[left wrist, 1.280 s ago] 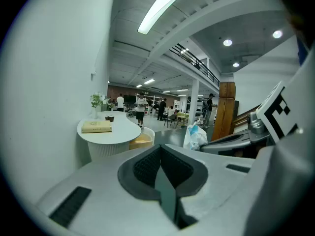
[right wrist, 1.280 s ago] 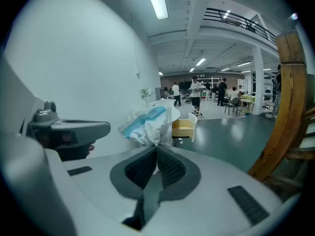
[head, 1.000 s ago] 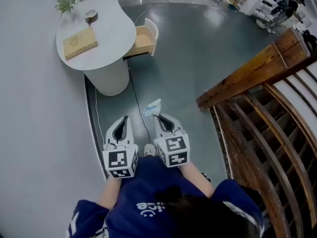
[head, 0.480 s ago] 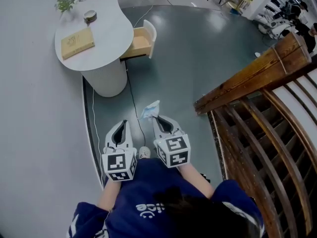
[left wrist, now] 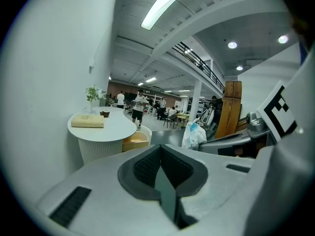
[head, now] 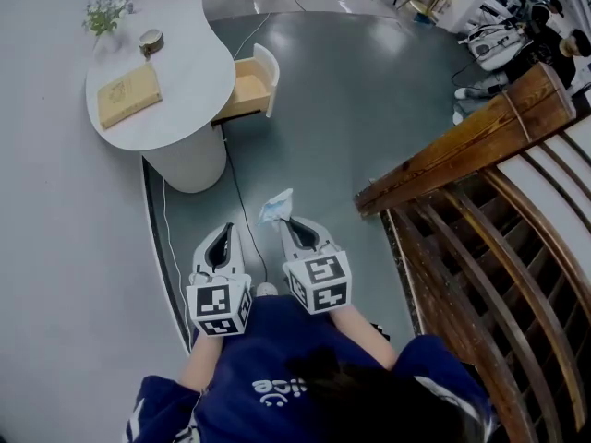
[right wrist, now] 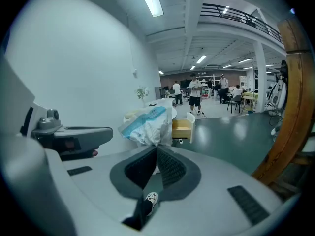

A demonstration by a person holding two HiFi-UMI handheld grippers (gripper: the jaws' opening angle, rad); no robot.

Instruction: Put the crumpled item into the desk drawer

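My right gripper [head: 285, 221] is shut on the crumpled item [head: 275, 207], a white and light-blue plastic wad that sticks out past its fingertips. In the right gripper view the crumpled item [right wrist: 146, 123] bulges just above the closed right gripper [right wrist: 156, 150]. Held level beside it, my left gripper [head: 225, 233] is shut and empty; in its own view the left gripper [left wrist: 158, 150] shows its pads meeting. The white round desk [head: 175, 109] stands ahead to the left. Its wooden drawer [head: 243, 87] is pulled open, well ahead of both grippers. The drawer [right wrist: 181, 128] shows beyond the item.
A book [head: 127, 92], a small bowl [head: 150, 39] and a plant [head: 103, 9] sit on the desk. A black cable [head: 242, 201] runs along the floor from the desk toward me. A wooden stair railing [head: 462, 146] lies close on the right. People stand far back.
In the head view the desk and open drawer have drifted left. Both grippers keep their pose, the right one still holding the crumpled item.
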